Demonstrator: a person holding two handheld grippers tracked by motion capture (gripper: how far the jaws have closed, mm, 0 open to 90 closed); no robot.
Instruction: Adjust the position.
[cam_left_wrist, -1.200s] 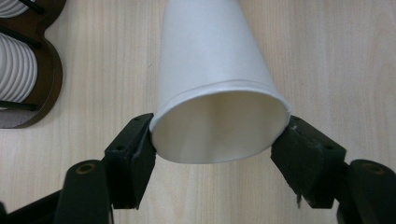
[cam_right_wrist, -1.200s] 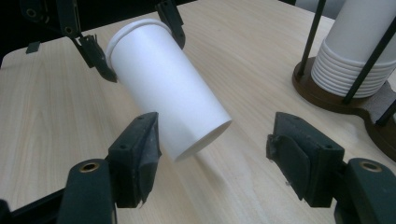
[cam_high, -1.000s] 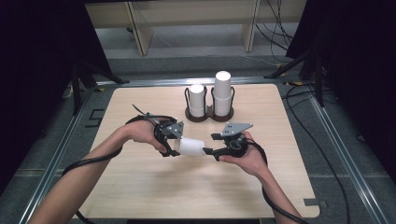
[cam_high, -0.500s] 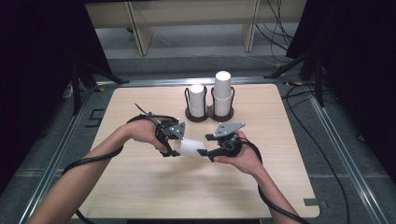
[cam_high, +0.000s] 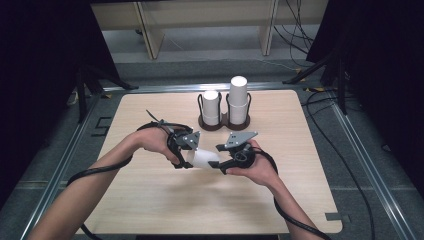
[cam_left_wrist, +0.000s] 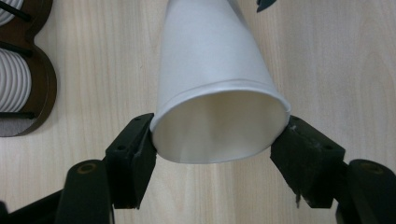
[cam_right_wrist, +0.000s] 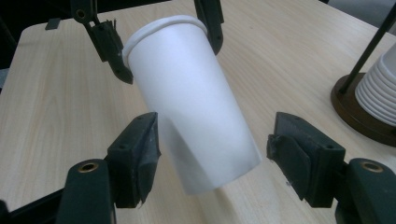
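A white paper cup (cam_high: 204, 159) hangs on its side just above the table (cam_high: 150, 210), between the two hands. The left gripper (cam_high: 184, 156) has its jaws clamped on the cup at the rolled rim; in the left gripper view the pads press in from both sides and the mouth of the cup (cam_left_wrist: 219, 126) is squeezed slightly out of round. The right gripper (cam_high: 223, 162) sits at the cup's narrow bottom end. Its jaws stand apart on either side of the cup wall (cam_right_wrist: 196, 112), and they have just been opening a little: the left pad lies close against the wall, while the right one is clear of it.

The cup looks empty, light and thin-walled. It should crush or dent easily under a firm pinch on the middle of the wall. The rolled rim and the base are its stiffest parts, so those are the safer places to take hold, with gentle pressure only. The smooth, tapered side may let a grip slide toward the narrow end.

At the far side of the table stands a dark wooden holder (cam_high: 220, 122) with two stacks of cups (cam_high: 239, 97), well apart from the hands.
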